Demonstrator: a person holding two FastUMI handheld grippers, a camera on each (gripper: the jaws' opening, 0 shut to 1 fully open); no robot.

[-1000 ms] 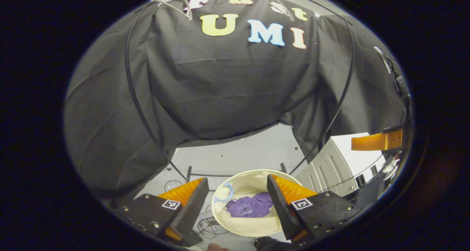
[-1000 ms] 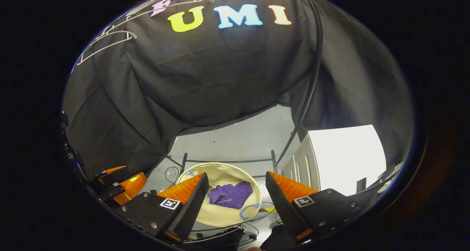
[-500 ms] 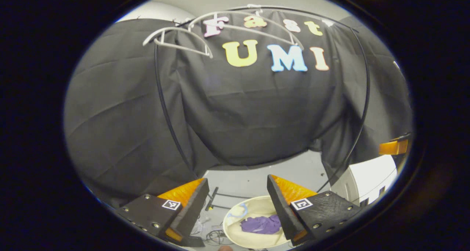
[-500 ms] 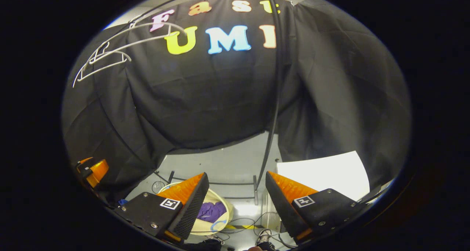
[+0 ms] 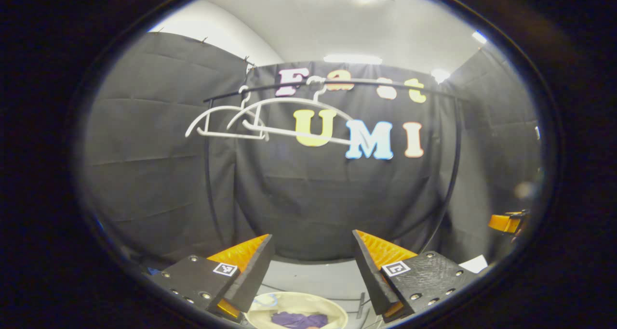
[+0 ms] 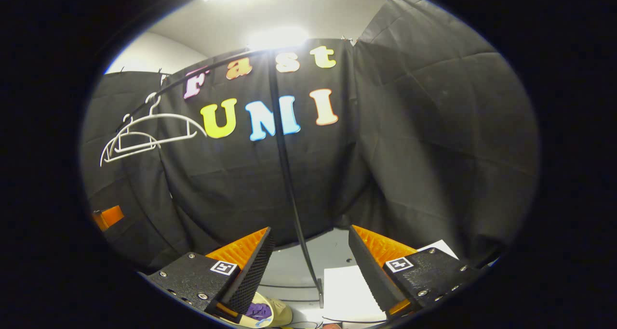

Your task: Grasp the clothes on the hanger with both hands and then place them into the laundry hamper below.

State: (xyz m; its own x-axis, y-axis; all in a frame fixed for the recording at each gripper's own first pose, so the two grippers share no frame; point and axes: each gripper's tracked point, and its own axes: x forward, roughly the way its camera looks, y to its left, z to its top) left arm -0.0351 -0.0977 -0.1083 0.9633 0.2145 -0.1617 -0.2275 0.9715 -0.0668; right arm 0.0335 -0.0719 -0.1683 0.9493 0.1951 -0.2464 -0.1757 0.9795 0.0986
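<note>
Both grippers are raised with jaws released, nothing between them: the left gripper point(image 5: 311, 261) and right gripper point(image 6: 311, 259) face the black wall. The purple clothes point(image 5: 299, 319) lie in the cream hamper point(image 5: 332, 307) on the floor below (low in both views). Two bare white hangers point(image 5: 270, 122) hang on the black rail point(image 5: 385, 84).
</note>
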